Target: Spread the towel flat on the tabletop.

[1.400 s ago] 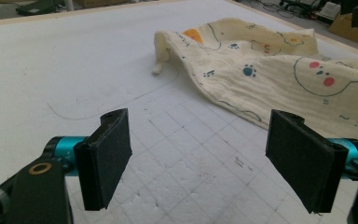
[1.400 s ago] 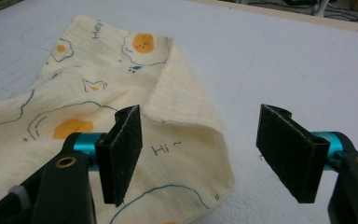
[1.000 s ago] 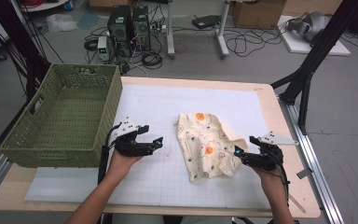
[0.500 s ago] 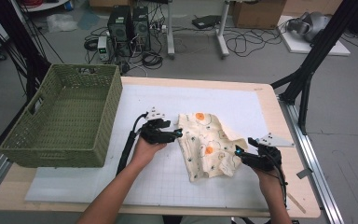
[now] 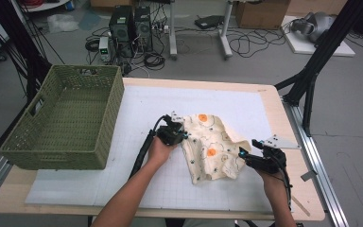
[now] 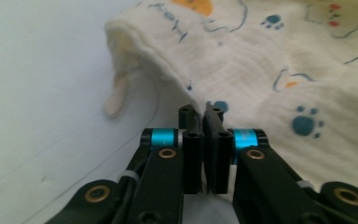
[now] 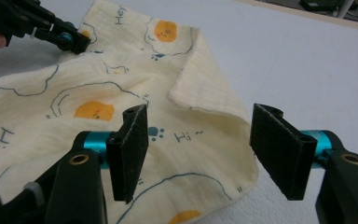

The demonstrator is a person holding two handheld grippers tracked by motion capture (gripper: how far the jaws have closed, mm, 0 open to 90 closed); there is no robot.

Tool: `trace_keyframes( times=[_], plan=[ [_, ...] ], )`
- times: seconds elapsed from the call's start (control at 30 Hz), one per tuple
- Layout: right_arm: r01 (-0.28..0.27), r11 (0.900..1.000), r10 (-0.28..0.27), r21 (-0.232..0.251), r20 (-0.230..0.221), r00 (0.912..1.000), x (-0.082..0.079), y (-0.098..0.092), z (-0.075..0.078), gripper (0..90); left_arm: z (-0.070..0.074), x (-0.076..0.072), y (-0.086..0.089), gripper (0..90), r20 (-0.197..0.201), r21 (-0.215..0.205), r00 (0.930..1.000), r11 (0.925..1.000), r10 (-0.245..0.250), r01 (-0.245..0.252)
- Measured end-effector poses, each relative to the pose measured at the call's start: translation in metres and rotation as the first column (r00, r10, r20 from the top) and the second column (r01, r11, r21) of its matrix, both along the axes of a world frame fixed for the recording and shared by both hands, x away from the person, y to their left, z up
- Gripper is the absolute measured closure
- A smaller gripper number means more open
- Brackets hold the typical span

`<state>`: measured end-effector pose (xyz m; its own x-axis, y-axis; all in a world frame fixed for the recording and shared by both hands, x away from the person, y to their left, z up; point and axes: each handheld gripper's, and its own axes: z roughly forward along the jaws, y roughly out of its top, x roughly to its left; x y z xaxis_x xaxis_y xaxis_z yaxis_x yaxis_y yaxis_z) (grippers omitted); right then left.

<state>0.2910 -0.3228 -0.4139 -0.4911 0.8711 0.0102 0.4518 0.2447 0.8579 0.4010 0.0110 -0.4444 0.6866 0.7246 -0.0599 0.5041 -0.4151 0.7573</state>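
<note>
A green woven basket point(image 5: 61, 120) stands at the counter's point(image 5: 269, 101) left. Mid-counter lies the crumpled printed cloth point(image 5: 212, 146). The left tool point(image 5: 183, 135) has just been closing and pinches the cloth's left edge; the right tool point(image 5: 242, 154) gapes over its right corner, ungripped.
</note>
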Motion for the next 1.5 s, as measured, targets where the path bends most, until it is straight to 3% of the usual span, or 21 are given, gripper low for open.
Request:
trace_keyframes(
  times=[0.1,0.37,0.43,0.57,0.6,0.7,0.73,0.8,0.87,1.0,1.17,1.2,1.27,1.3,1.43,1.5],
  plan=[
    [-0.005,1.000,0.005,0.000,0.008,1.0000,0.000,0.000,0.000,36.9,0.003,0.001,0.011,87.4,0.028,0.011,0.9994,0.9997,0.021,-0.022],
    [-0.029,1.000,0.029,0.005,0.004,0.9996,-0.001,0.003,0.001,36.8,0.007,0.006,0.060,87.3,0.023,0.003,0.9910,0.9913,0.132,-0.132],
    [-0.036,0.999,0.036,0.016,0.004,0.9993,0.000,0.006,0.001,36.9,0.008,0.009,0.075,87.3,0.027,-0.002,0.9837,0.9841,0.178,-0.178],
    [-0.058,0.998,0.058,0.020,-0.002,0.9983,0.004,0.015,-0.001,36.9,0.011,0.016,0.101,87.3,0.057,-0.038,0.9529,0.9544,0.298,-0.296],
    [-0.065,0.998,0.065,0.013,-0.005,0.9979,0.005,0.019,-0.002,37.0,0.010,0.017,0.104,87.2,0.051,-0.042,0.9507,0.9517,0.306,-0.304],
    [-0.086,0.996,0.085,-0.015,-0.016,0.9962,0.008,0.029,-0.005,36.9,0.006,0.016,0.102,82.7,0.046,-0.052,0.9611,0.9615,0.272,-0.270],
    [-0.088,0.996,0.088,-0.024,-0.021,0.9959,0.010,0.032,-0.006,37.0,0.006,0.016,0.100,76.2,0.047,-0.062,0.9614,0.9614,0.271,-0.268],
    [-0.096,0.995,0.095,-0.033,-0.027,0.9951,0.013,0.038,-0.008,38.2,0.005,0.016,0.099,57.4,0.033,-0.094,0.9573,0.9544,0.287,-0.283],
    [-0.103,0.993,0.102,-0.056,-0.029,0.9944,0.014,0.045,-0.009,40.4,0.005,0.016,0.100,47.9,0.023,-0.118,0.9567,0.9510,0.290,-0.286],
    [-0.129,0.986,0.124,-0.110,-0.046,0.9912,0.020,0.061,-0.014,41.2,0.005,0.011,0.106,40.2,0.028,-0.167,0.9531,0.9416,0.301,-0.293],
    [-0.159,0.981,0.145,-0.111,-0.118,0.9823,0.037,0.081,-0.030,42.1,0.002,0.003,0.112,35.4,0.007,-0.185,0.9614,0.9452,0.275,-0.269],
    [-0.165,0.977,0.148,-0.131,-0.134,0.9799,0.041,0.087,-0.034,42.8,0.003,0.003,0.112,34.5,0.002,-0.190,0.9622,0.9448,0.272,-0.267],
    [-0.147,0.982,0.131,-0.119,-0.138,0.9818,0.044,0.090,-0.036,44.6,0.006,0.001,0.113,34.3,0.013,-0.190,0.9645,0.9477,0.264,-0.257],
    [-0.143,0.982,0.125,-0.122,-0.139,0.9823,0.046,0.091,-0.036,49.4,0.009,-0.001,0.112,34.3,0.025,-0.190,0.9658,0.9496,0.258,-0.249],
    [-0.193,0.965,0.168,-0.176,-0.147,0.9747,0.047,0.099,-0.031,81.8,0.013,-0.005,0.112,34.3,0.039,-0.187,0.9696,0.9549,0.242,-0.230],
    [-0.208,0.960,0.182,-0.185,-0.148,0.9721,0.049,0.099,-0.030,86.6,0.014,-0.008,0.112,33.9,0.041,-0.182,0.9747,0.9608,0.220,-0.209]
  ],
)
